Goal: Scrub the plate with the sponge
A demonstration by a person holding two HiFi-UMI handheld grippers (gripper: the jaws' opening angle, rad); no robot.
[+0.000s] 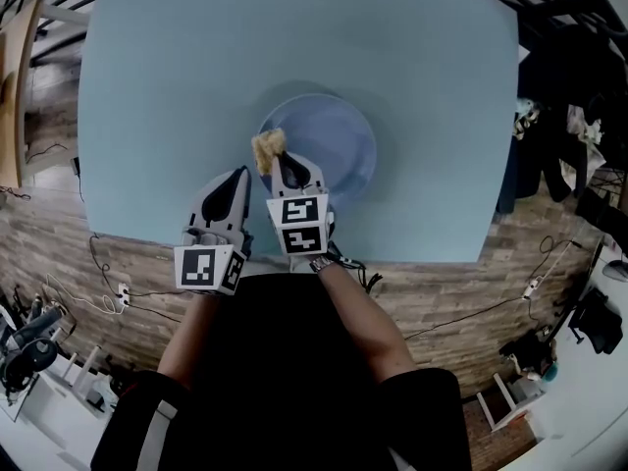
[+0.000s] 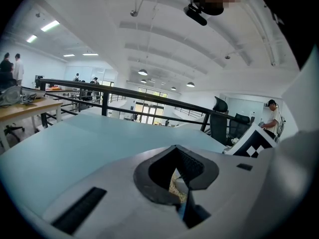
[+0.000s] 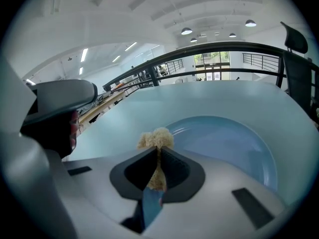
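A round blue plate (image 1: 329, 145) lies on the light blue table (image 1: 177, 86), near its front edge. My right gripper (image 1: 282, 165) is shut on a beige sponge (image 1: 268, 148), which it holds over the plate's left rim. In the right gripper view the sponge (image 3: 156, 138) sticks out above the closed jaws (image 3: 158, 152), with the plate (image 3: 229, 143) just beyond to the right. My left gripper (image 1: 240, 175) hovers beside the right one, left of the plate, its jaws together and holding nothing. Its own view shows the shut jaws (image 2: 180, 182) over bare table (image 2: 75, 143).
The table's front edge (image 1: 294, 260) runs right below both grippers. Brick-patterned floor with cables (image 1: 108, 292) lies around it. A black railing (image 2: 124, 96), office chairs (image 2: 222, 123) and people stand in the background beyond the table.
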